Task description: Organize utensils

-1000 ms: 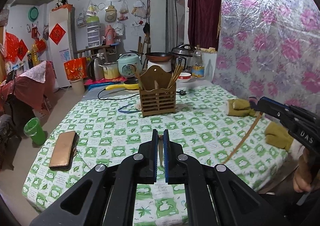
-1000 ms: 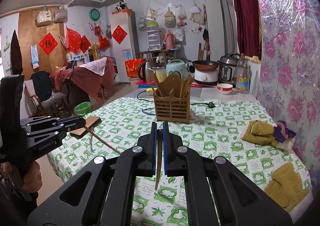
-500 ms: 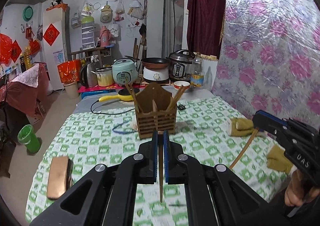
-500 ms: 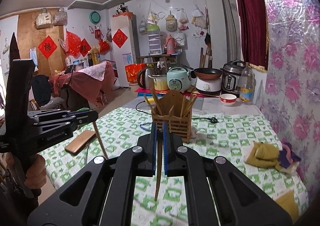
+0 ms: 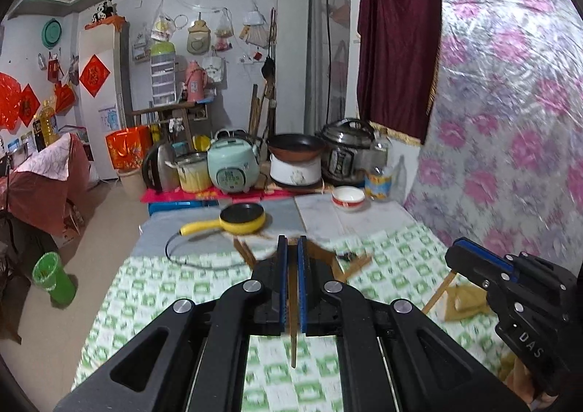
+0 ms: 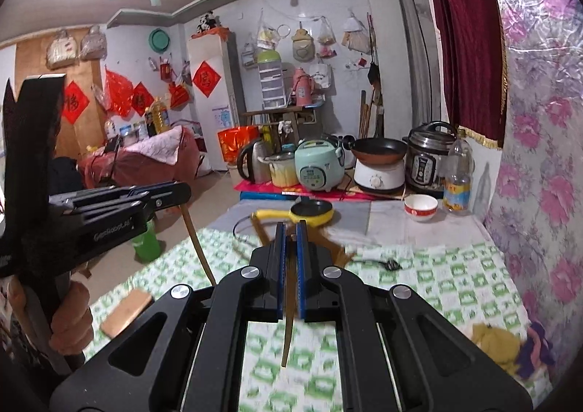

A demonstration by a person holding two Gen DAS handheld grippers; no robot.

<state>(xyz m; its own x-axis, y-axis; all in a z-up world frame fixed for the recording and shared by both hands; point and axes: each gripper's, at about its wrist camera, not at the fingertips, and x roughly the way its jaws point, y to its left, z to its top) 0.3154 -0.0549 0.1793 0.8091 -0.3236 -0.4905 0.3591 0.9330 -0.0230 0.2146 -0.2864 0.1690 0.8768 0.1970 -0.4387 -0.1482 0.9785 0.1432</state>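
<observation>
A: Left side first?

B: Left gripper (image 5: 290,244) shut tight on the left chopstick (image 5: 293,346). Stick pinched near its upper end, hanging down below the fingers, tip in the air above the green-checked table (image 5: 153,288).

A: And the place to put it?

B: Wooden holder (image 5: 321,252) on the table, straight ahead, just past the fingertips and mostly hidden behind them. A few sticks already inside, leaning out to the left. Yellow pan (image 5: 242,218) just beyond it on the far side.

A: Right side?

B: Much the same. Right gripper (image 6: 290,229) clamped on the right chopstick (image 6: 287,339), also dangling tip-down and touching nothing. Holder dead ahead there too.

A: So, the step in hand?

B: Probably carrying both sticks over to the holder, with neither dropped in yet.

A: How to do that well?

B: Bring each lower tip above the holder's rim before moving over it; otherwise a likely knock against the front wall. Take one side at a time, left then right, to keep the two grippers from crowding each other over a narrow opening. Aim for a compartment with free room, away from the leaning sticks. Lower until the tip is well inside, then ease the fingers apart and lift straight up. Keep the grip firm until then, since a thin stick held by one end can swing.
</observation>
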